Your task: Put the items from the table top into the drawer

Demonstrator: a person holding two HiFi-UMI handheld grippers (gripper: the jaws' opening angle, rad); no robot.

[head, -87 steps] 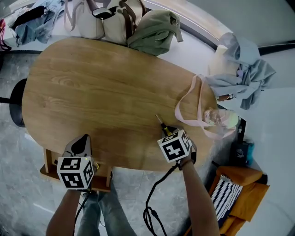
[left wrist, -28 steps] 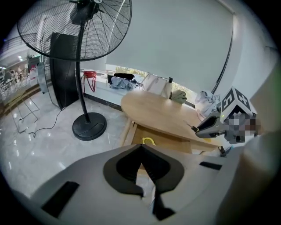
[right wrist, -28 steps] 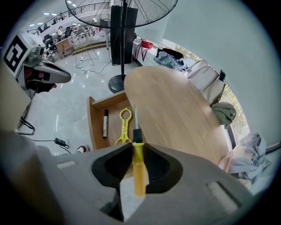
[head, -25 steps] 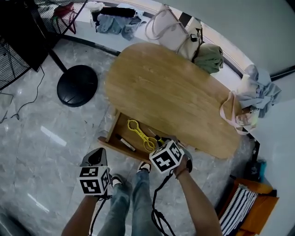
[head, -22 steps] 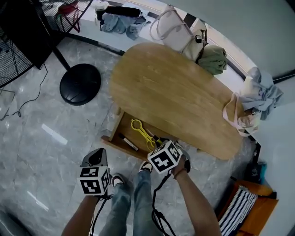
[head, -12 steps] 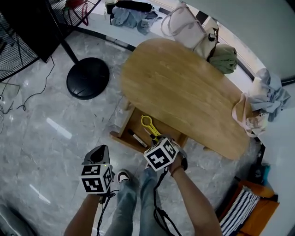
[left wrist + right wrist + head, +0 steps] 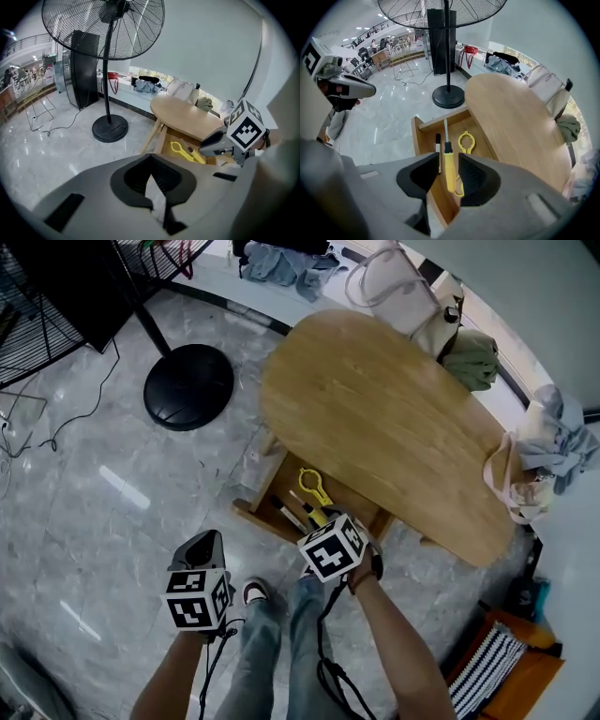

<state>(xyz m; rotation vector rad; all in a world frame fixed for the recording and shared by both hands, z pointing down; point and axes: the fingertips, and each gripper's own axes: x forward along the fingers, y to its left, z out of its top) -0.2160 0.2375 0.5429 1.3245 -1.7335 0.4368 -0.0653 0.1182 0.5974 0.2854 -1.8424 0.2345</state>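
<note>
The wooden drawer (image 7: 265, 500) stands pulled out from under the oval table (image 7: 394, 427). In it lie a yellow plastic tool (image 7: 465, 140) and a black marker (image 7: 438, 145). My right gripper (image 7: 449, 171) points steeply down over the drawer. Its jaws are opening, with a yellow-handled screwdriver (image 7: 449, 164) between them and a gap on each side of the handle. In the head view the right gripper (image 7: 323, 523) sits at the drawer's near edge. My left gripper (image 7: 202, 542) hangs over the floor to the left, shut and holding nothing.
A standing fan with a round black base (image 7: 187, 385) is on the marble floor left of the table. Bags (image 7: 412, 292) and clothes crowd the table's far end and the ledge behind. The person's legs and a shoe (image 7: 253, 592) are below the drawer.
The right gripper moved a little further over the drawer and its jaws parted from the screwdriver. The left gripper drifted slightly; the head view shifted.
</note>
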